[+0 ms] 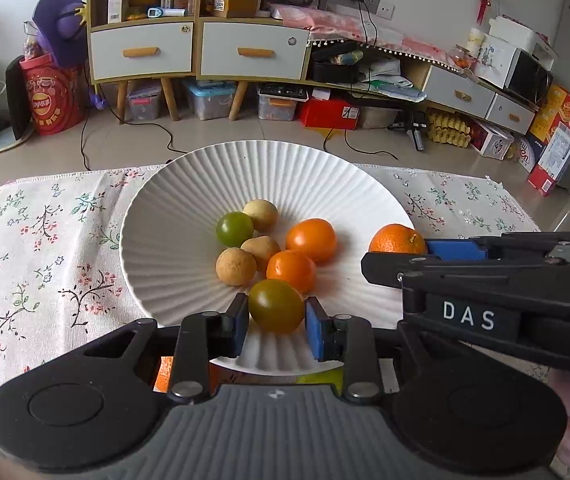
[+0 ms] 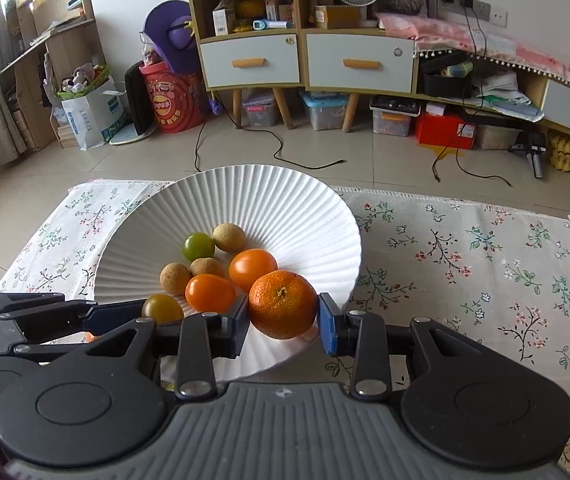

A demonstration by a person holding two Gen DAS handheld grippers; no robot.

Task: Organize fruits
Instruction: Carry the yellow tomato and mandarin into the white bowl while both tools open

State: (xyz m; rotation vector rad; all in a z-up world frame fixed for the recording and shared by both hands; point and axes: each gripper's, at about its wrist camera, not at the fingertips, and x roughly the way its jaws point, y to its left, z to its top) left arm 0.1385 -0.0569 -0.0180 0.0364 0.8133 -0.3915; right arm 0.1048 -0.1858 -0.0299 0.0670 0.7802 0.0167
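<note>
A white ribbed plate (image 1: pixel 189 184) (image 2: pixel 285 200) on the floral cloth holds two orange tomatoes (image 1: pixel 311 240) (image 2: pixel 253 268), a green tomato (image 1: pixel 234 228) (image 2: pixel 198 246) and three tan longans (image 1: pixel 236 267) (image 2: pixel 175 278). My left gripper (image 1: pixel 277 320) is shut on an olive-green tomato (image 1: pixel 276 306) (image 2: pixel 161 308) just above the plate's near side. My right gripper (image 2: pixel 283 316) is shut on a mandarin (image 2: pixel 283 305) (image 1: pixel 397 239) over the plate's right rim; its body (image 1: pixel 485 276) shows at the right in the left wrist view.
The floral cloth (image 2: pixel 465 260) covers the table around the plate. An orange fruit (image 1: pixel 163 374) and a yellow-green fruit (image 1: pixel 321 376) show under my left gripper, before the plate. Beyond the table edge is floor with cables, cabinets (image 1: pixel 197 48) and boxes.
</note>
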